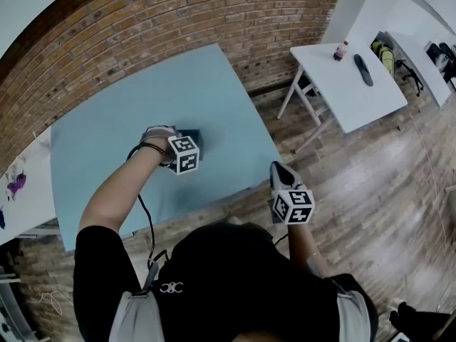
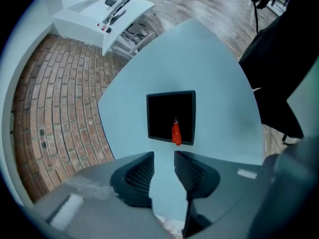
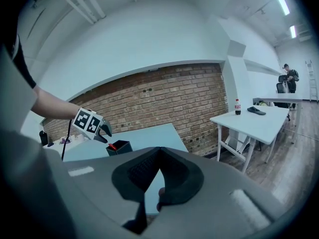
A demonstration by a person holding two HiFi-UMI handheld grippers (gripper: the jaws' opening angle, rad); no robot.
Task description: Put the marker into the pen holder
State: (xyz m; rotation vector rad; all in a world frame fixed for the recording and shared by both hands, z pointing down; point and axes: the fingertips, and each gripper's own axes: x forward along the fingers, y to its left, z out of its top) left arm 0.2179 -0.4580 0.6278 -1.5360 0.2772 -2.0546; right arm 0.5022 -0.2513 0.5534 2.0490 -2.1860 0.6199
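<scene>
Left gripper view: marker [image 2: 176, 132] stands inside the pen holder [image 2: 170, 92].
Left tongs [image 2: 163, 158] open, empty above it; right tongs [image 3: 159, 150] closed, apparently unneeded.

Pen holder [image 2: 169, 116] sits mid-desk [image 2: 219, 83], marker [image 2: 176, 132] inside it against one wall. Left tool [image 2: 163, 156] directly above the holder. Right tool [image 3: 159, 151] beyond the desk's near right edge. Brick wall [image 1: 214, 6] behind. Second desk [image 1: 342, 84] far right, bottle [image 1: 341, 50] on it.

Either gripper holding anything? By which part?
Nothing held. Left gripper is open above the pen holder, with the marker already inside; right gripper is shut and empty.
</scene>
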